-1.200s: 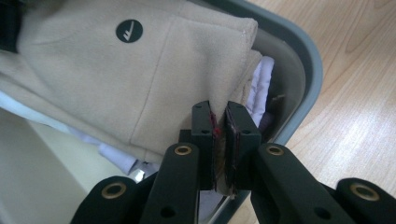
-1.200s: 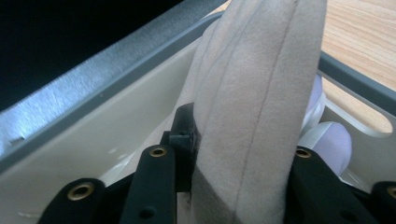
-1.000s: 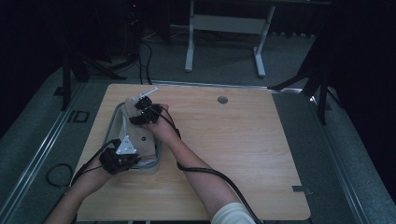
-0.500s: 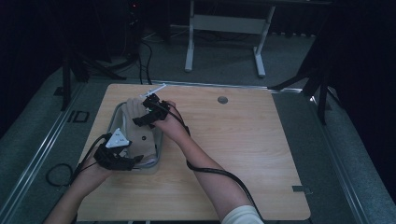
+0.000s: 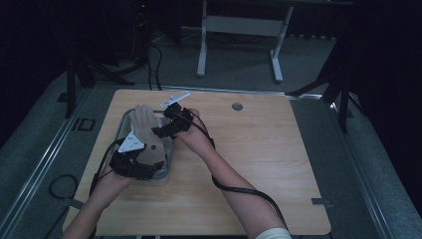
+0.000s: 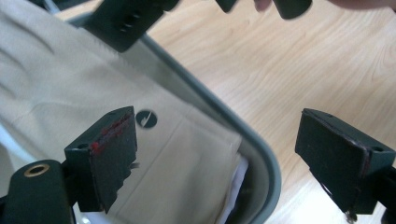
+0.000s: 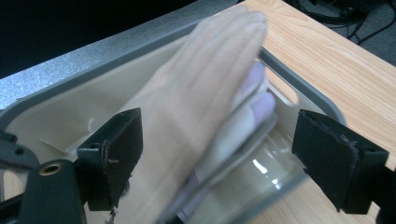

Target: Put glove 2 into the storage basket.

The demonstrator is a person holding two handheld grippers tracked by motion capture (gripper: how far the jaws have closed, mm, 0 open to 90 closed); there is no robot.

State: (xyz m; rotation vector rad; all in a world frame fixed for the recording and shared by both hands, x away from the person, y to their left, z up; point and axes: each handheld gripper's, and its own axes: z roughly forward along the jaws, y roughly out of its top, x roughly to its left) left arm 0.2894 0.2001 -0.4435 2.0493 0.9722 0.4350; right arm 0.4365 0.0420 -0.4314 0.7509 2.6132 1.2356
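Observation:
A beige glove [image 5: 144, 124] lies flat in a grey-rimmed clear tray [image 5: 121, 130] on the left of the wooden table. My left gripper [image 5: 145, 162] hovers over the tray's near end. Its jaws have just been opening and stand open over the glove's cuff [image 6: 187, 154], pinching nothing. My right gripper [image 5: 160, 130] is at the tray's right side by the glove's fingers [image 7: 201, 84]. It is open too after widening, and nothing is pinched. Pale lavender-white glove fingers [image 7: 254, 93] peek out from under the beige one.
The tray rim [image 6: 261, 154] curves close to my left jaws, with bare wood [image 5: 259, 149] to its right. A round cable hole [image 5: 237, 106] sits at the table's back. Cables trail from both grippers toward the near edge. A white desk frame [image 5: 239, 25] stands on the floor behind.
Both grippers have let go and lifted slightly. The right one has drawn off to the right, uncovering the beige glove lying in the tray.

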